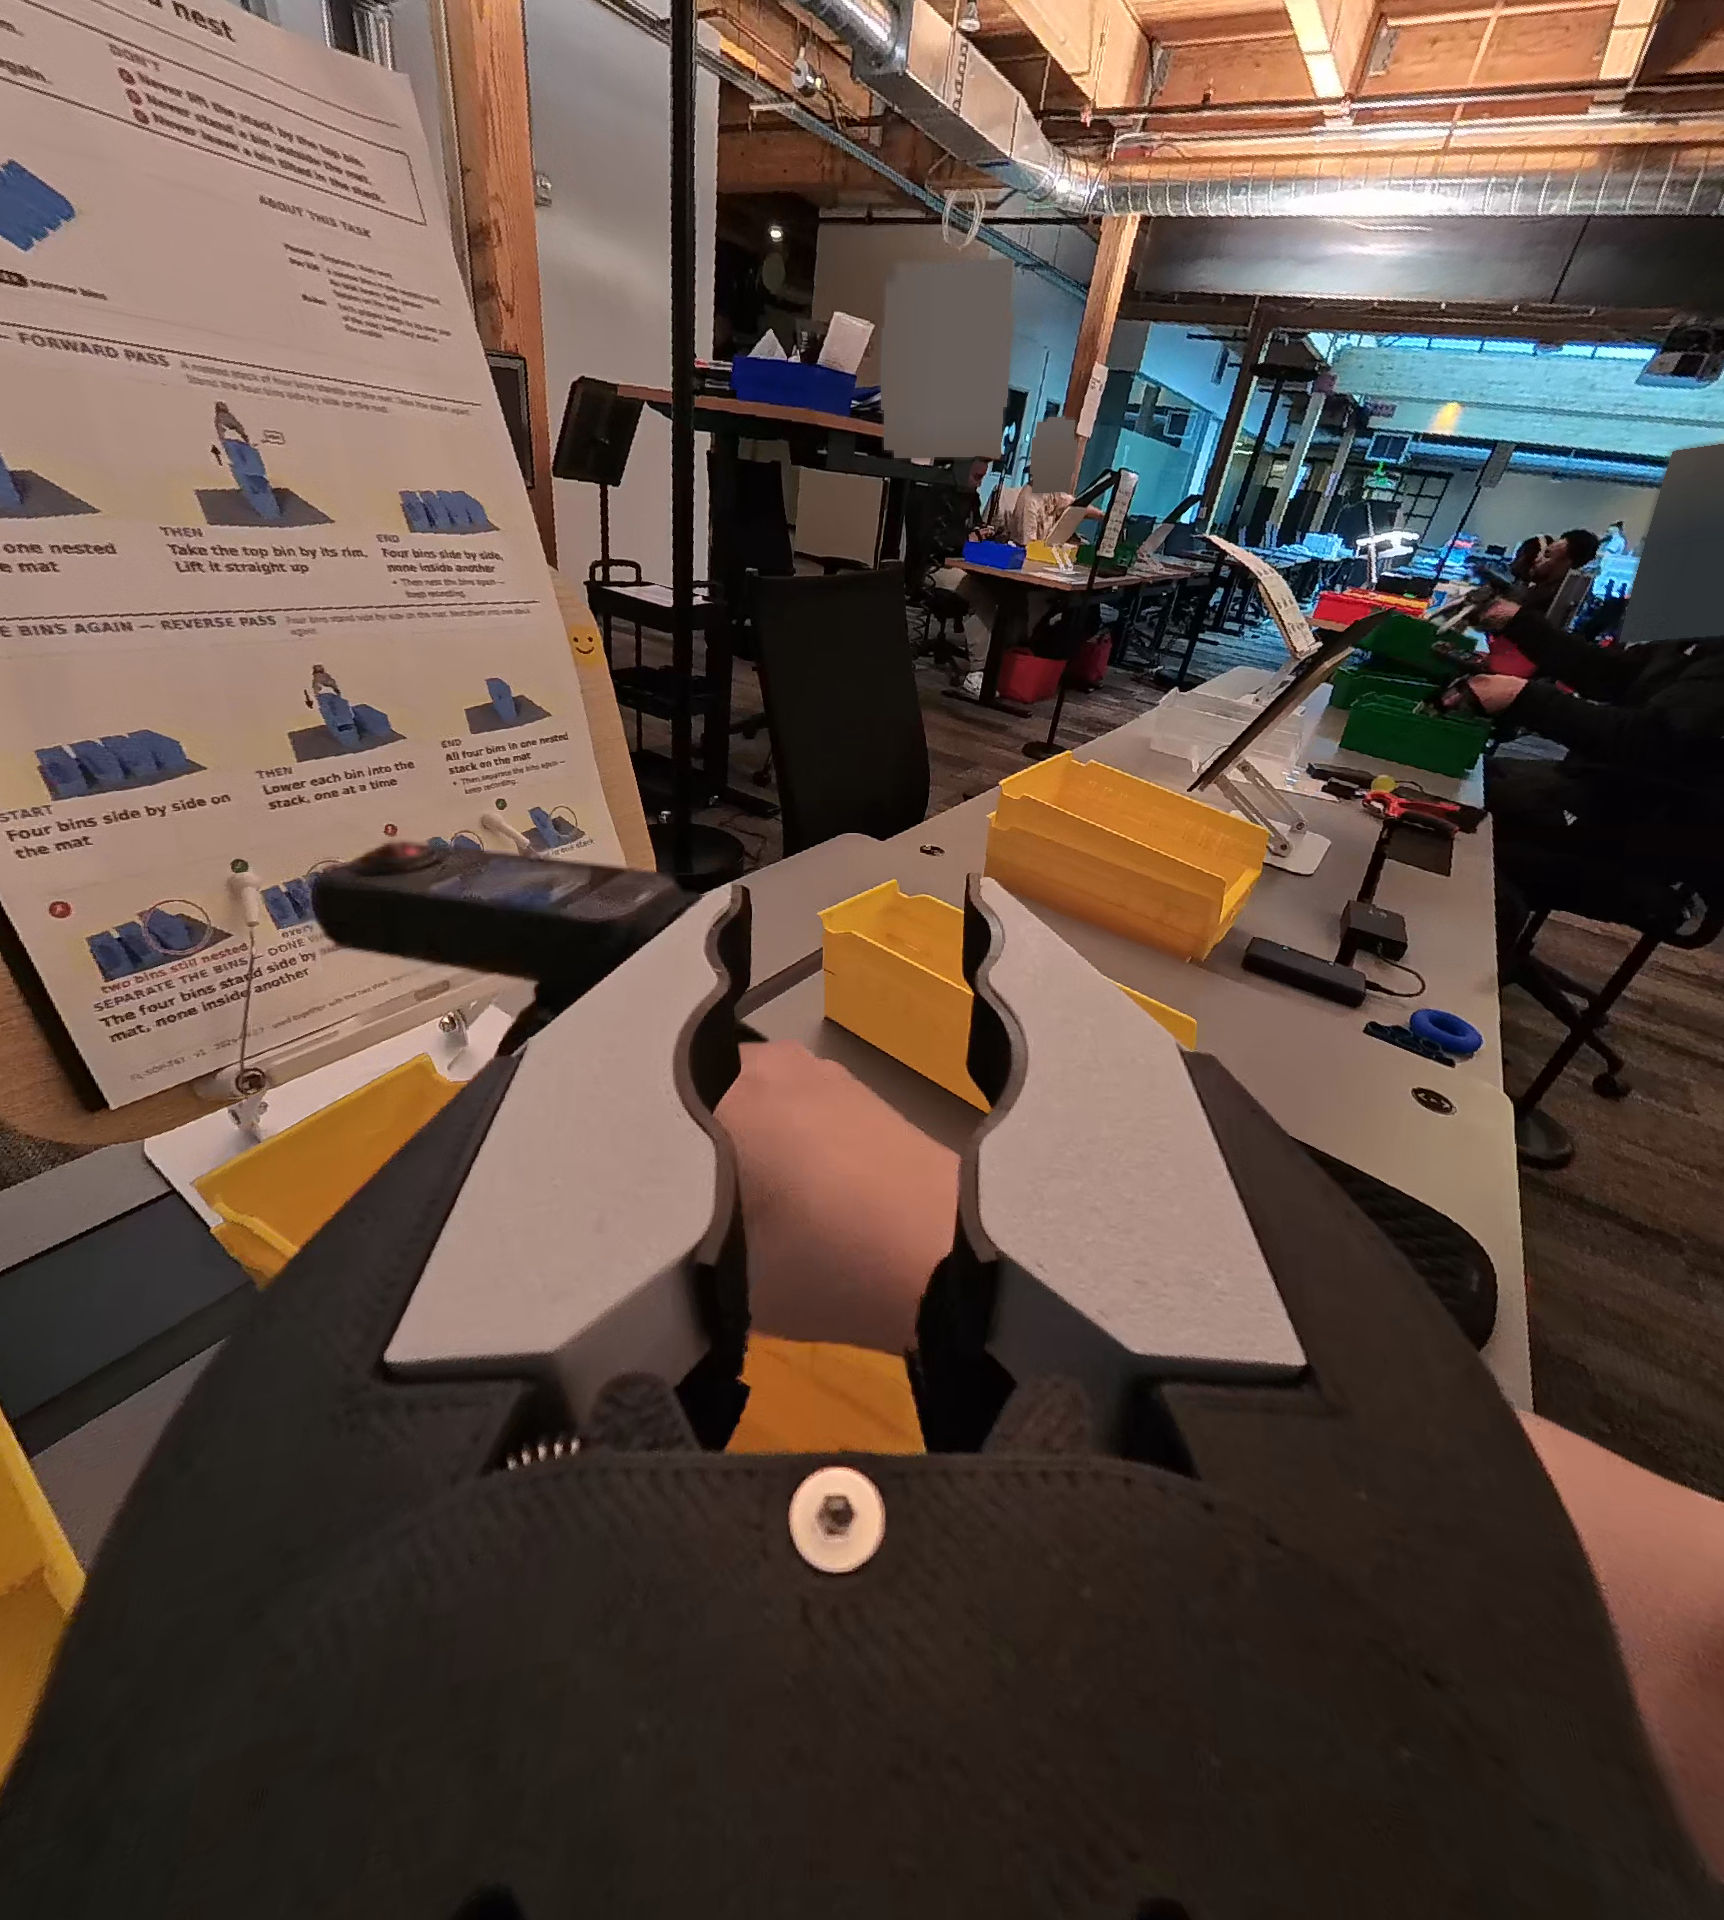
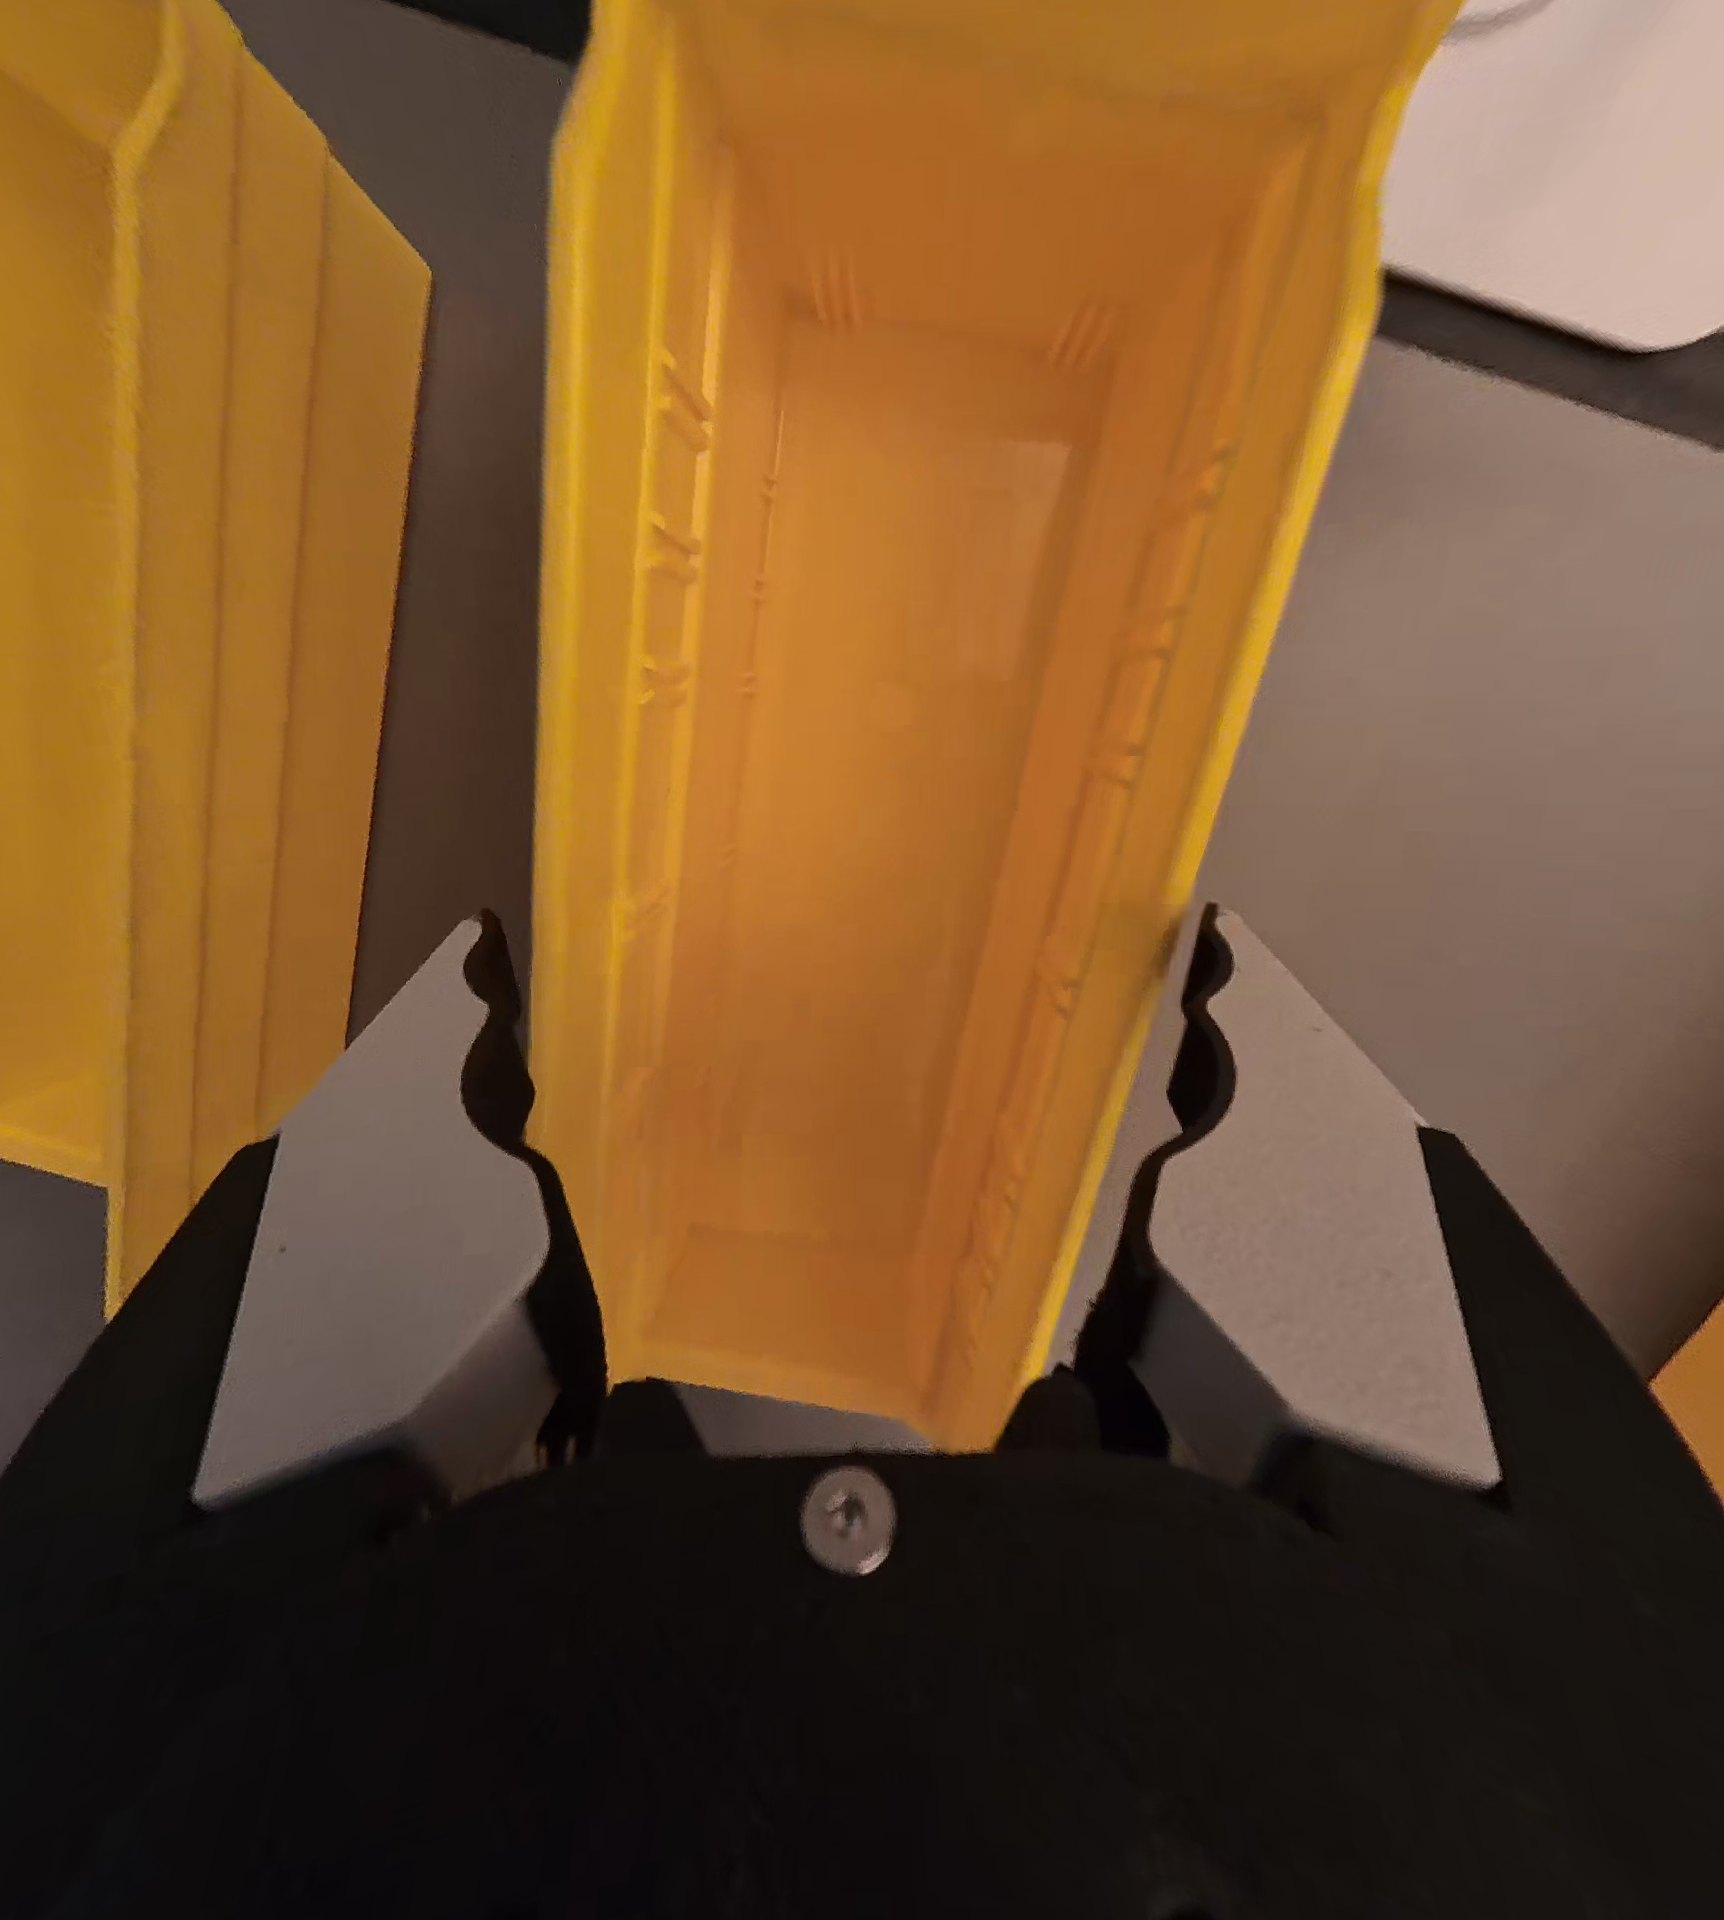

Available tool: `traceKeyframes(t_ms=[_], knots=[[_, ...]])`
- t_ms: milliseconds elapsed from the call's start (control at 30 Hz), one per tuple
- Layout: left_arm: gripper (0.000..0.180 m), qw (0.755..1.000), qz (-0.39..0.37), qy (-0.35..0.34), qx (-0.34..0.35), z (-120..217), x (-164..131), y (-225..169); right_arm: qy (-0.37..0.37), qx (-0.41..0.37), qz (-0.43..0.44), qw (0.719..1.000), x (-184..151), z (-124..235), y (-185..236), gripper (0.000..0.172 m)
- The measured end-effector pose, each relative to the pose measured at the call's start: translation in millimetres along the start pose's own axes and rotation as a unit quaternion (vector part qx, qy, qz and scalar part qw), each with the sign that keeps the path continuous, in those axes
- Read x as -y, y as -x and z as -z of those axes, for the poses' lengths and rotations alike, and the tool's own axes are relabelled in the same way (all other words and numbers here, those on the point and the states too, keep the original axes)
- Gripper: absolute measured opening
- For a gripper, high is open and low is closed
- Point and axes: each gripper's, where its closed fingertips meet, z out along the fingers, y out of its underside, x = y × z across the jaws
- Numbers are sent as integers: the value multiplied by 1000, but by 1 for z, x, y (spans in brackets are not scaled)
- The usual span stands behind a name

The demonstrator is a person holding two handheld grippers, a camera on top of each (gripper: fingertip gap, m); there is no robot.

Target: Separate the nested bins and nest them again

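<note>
Straddling a long yellow bin (image 2: 899, 727) on the grey table (image 2: 1460, 779), the right claw (image 2: 842, 966) gapes wide; I cannot tell whether its scalloped black pads (image 2: 1196, 1023) touch the ribbed plastic walls. The left claw (image 1: 856, 935) hangs partly open, gripping nothing, above another bin (image 1: 894, 982).

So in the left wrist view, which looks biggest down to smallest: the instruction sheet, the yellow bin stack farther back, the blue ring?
1. Instruction sheet, by far the largest.
2. Yellow bin stack.
3. Blue ring, smallest.
The sheet stands much nearer the camera, so its lead over the stack may be partly nearness.
</note>
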Motion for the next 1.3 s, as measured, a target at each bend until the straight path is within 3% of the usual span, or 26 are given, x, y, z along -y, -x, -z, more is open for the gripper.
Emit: traceKeyframes(t_ms=[133,233,333,433,467,567,633,700,800,933,1000,1033,1300], knots=[[40,1000,-1,5,3,0,-2,1,-96,34,55,993,20,49,10,123],[39,1000,-2,5,4,0,-1,2,-263,20,77,962,38,117,-9,96],[39,1000,0,-5,5,2,2,3,-475,0,124,871,41,199,-31,94],[40,1000,0,-3,7,1,1,3,-619,16,189,762,16,242,-31,94],[40,1000,-2,0,8,1,1,3,-604,34,186,774,11,235,-34,86],[40,1000,-5,6,11,0,-1,2,-468,87,147,867,1,169,-47,88],[39,1000,-9,7,12,-1,-2,1,-363,111,113,918,-8,119,-52,73],[40,1000,-12,9,13,-2,-2,0,-290,133,100,942,-11,82,-49,70],[40,1000,-16,19,12,-5,-5,-2,-175,105,65,977,-14,32,-54,64],[39,999,-20,35,12,-8,-11,-2,-55,93,31,994,-18,-4,-51,53],[40,999,-18,38,12,-9,-13,-2,-23,109,19,994,-20,-9,-44,17],[40,999,-17,42,14,-10,-14,0,-15,113,2,994,-21,-10,-44,10],[39,998,-20,59,16,-14,-21,0,-37,83,-54,994,-30,-7,-51,7]])
